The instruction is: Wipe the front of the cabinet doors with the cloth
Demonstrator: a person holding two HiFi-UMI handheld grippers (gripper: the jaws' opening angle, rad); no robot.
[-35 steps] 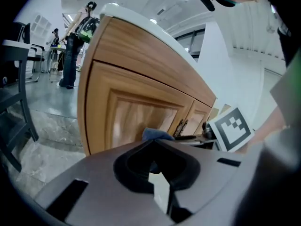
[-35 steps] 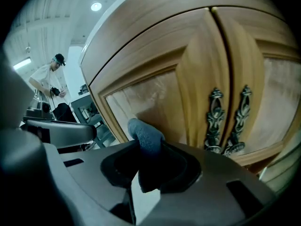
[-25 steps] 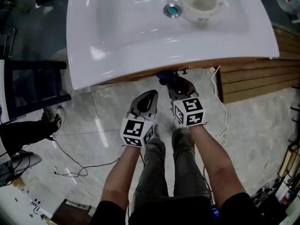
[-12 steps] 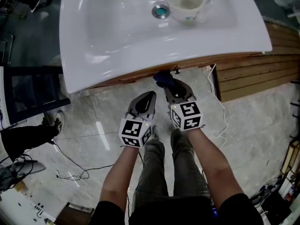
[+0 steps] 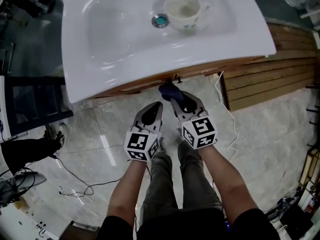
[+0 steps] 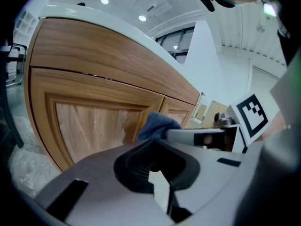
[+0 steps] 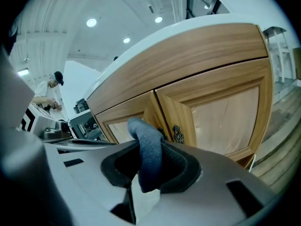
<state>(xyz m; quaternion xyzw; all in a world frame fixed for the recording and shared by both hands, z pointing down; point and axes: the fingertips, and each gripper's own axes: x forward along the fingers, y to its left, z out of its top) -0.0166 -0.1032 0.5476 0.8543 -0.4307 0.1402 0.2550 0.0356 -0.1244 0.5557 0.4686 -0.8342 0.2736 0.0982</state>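
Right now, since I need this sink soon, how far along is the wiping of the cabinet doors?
Done: the cloth is pinched in the right gripper. In hand: it is held near the seam between the two cabinet doors; contact cannot be confirmed. Still to do: no streaks tell wiped from unwiped wood, so count both doors as remaining. The left gripper holds nothing.
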